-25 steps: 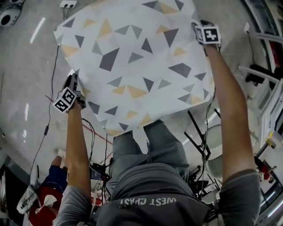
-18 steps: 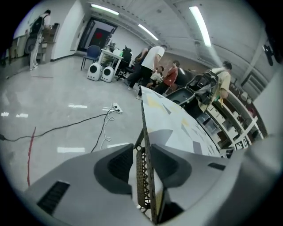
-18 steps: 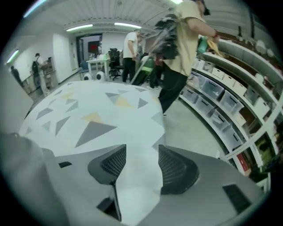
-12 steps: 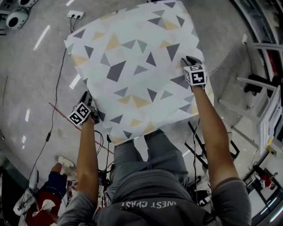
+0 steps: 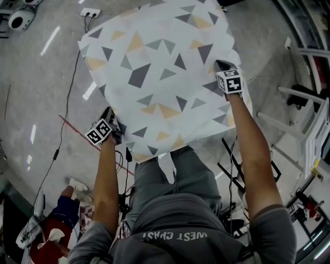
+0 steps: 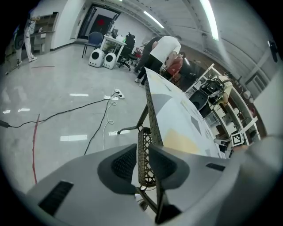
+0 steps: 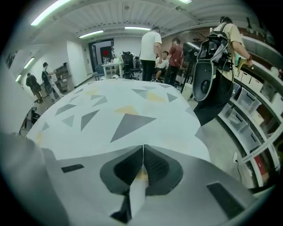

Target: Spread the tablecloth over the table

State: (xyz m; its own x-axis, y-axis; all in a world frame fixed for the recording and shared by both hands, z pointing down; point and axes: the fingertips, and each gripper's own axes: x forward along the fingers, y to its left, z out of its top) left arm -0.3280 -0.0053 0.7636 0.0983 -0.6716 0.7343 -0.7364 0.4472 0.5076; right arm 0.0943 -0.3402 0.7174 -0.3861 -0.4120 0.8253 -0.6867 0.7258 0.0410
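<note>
White tablecloth [image 5: 154, 51] with grey, dark and yellow-orange triangles; grey floor [image 5: 36, 77]

Bright ceiling strips [image 6: 212, 17], fisheye-bent edges

In the head view the tablecloth [image 5: 160, 77] hides whatever lies beneath it, and the picture's top edge cuts off its far corner.

We see a glossy grey floor [image 5: 36, 77] at the head view's left, crossed by a thin black cable [image 5: 55, 153] and a red line [image 5: 77, 129], a white power strip [image 5: 90, 12] upper left, and white metal racks [image 5: 315, 131] at right.
</note>
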